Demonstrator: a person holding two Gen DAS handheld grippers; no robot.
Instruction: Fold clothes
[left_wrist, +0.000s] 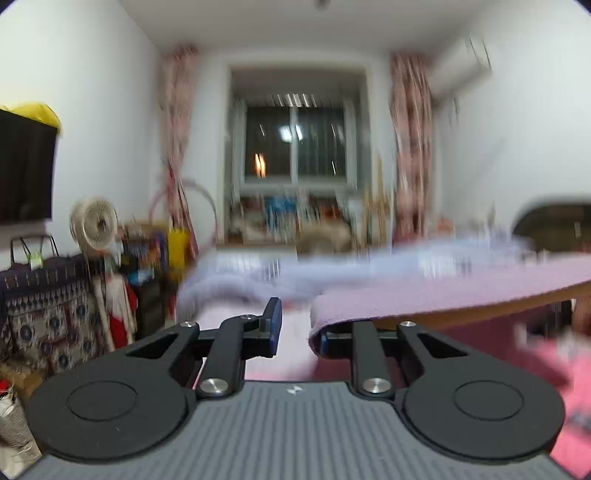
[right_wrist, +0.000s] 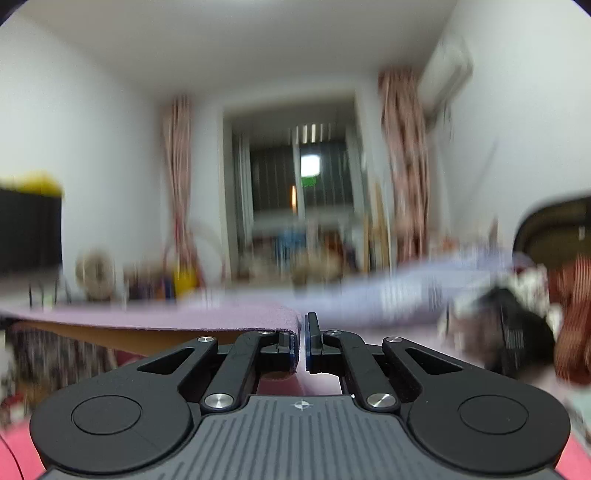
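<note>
Right gripper (right_wrist: 301, 341) pinches purple cloth (right_wrist: 166, 317) — left gripper (left_wrist: 297, 326) gapes beside its edge.
</note>
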